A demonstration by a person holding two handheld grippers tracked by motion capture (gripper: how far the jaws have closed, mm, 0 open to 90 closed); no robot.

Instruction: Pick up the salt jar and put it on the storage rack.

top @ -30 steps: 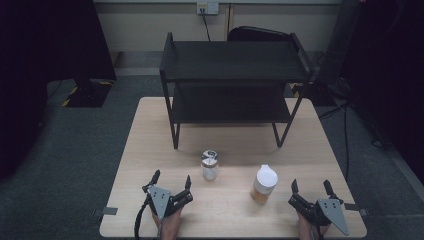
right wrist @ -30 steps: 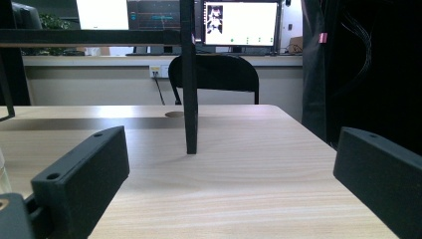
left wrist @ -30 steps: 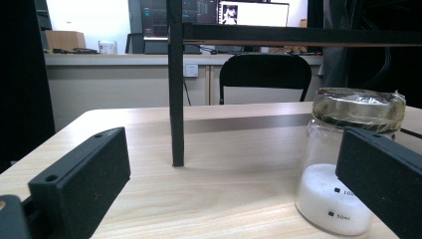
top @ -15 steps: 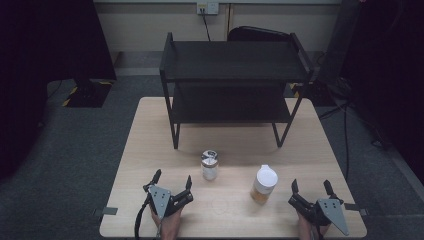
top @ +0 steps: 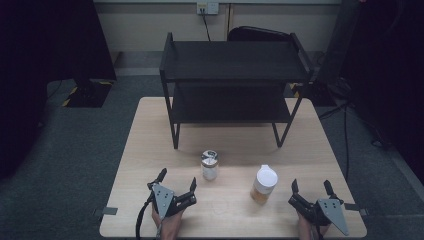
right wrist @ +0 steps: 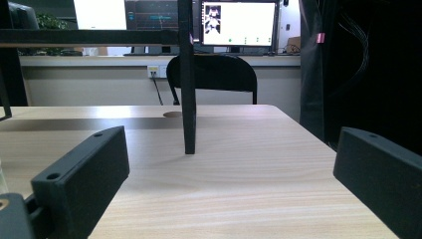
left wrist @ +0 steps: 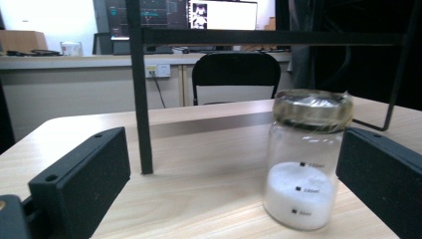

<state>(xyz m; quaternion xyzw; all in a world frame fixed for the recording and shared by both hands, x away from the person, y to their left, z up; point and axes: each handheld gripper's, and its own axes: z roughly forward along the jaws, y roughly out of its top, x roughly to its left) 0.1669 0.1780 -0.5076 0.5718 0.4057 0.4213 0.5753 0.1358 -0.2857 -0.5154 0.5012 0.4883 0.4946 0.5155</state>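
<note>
Seemingly nothing begun: my left gripper [top: 177, 187] and right gripper [top: 311, 192] gape empty; 2 jars [top: 209, 165] untouched before the rack [top: 232, 62].

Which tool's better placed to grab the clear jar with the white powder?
Left. The left tool, open, faces the clear jar, which sits just ahead in its own view. The right tool is beyond the white-lidded jar.

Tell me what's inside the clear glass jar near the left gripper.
The glass jar holds white powder filling roughly its lower third, beside printed volume marks. Above that it looks empty. A metal lid covers the mouth.
</note>
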